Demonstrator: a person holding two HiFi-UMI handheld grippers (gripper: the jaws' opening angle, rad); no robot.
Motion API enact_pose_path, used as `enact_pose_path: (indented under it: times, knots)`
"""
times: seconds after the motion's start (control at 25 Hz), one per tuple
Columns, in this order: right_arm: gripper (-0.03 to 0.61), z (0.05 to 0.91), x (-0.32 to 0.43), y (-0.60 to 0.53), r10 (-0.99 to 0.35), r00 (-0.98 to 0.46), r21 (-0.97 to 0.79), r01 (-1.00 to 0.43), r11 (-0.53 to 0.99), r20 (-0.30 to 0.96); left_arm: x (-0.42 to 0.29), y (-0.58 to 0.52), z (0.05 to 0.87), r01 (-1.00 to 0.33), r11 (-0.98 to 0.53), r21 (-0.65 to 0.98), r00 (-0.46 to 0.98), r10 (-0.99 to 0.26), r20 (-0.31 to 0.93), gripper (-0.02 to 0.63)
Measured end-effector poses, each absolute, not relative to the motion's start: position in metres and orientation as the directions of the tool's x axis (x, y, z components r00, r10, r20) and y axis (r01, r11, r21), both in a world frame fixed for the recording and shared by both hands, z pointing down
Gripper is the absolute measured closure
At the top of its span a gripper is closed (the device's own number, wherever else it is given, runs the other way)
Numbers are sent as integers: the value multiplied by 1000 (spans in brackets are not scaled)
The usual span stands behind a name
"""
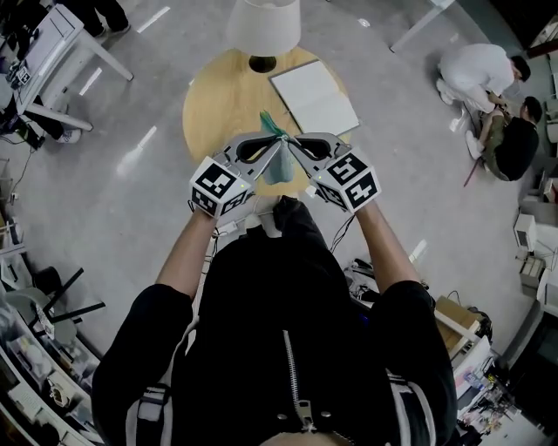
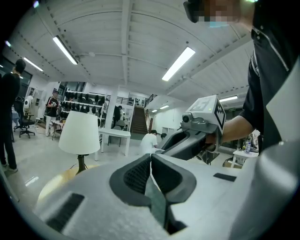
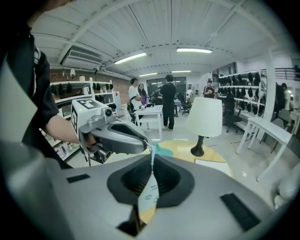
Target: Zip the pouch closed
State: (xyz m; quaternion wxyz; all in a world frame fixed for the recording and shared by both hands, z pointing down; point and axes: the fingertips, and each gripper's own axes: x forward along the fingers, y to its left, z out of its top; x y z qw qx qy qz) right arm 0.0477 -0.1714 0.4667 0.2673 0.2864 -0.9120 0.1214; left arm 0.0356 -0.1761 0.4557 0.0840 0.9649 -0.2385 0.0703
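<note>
A teal pouch [image 1: 279, 167] hangs in the air over the round wooden table [image 1: 214, 104], held between both grippers. My left gripper [image 1: 275, 148] comes in from the left and is shut on a thin edge of the pouch fabric [image 2: 157, 199]. My right gripper [image 1: 290, 143] comes in from the right, its tips almost meeting the left's. It is shut on the pouch's edge, where a white and yellow label [image 3: 149, 197] shows between the jaws. Past its tips a teal corner [image 3: 162, 150] of the pouch sticks out. The zip itself is hidden.
A lamp with a white shade [image 1: 263, 24] stands at the table's far edge, and an open white notebook [image 1: 314, 96] lies at its right. Two people crouch on the floor at the far right [image 1: 488, 96]. Desks and shelves line the room's edges.
</note>
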Motion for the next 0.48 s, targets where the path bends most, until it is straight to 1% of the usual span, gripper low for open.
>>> enact_pose_path:
  times: [0.12, 0.24, 0.48]
  knots:
    - [561, 469, 48, -166, -448, -700, -86, -584, 807, 557, 37, -170, 458, -456, -882, 114, 883, -433, 183, 604]
    - [563, 467, 45, -162, -439, -711, -99, -577, 811, 549, 33, -169, 455, -466, -879, 101, 876, -442, 190, 607]
    - [564, 473, 38, -156, -418, -715, -122, -570, 812, 561, 22, -168, 463, -478, -867, 138, 870, -447, 207, 611]
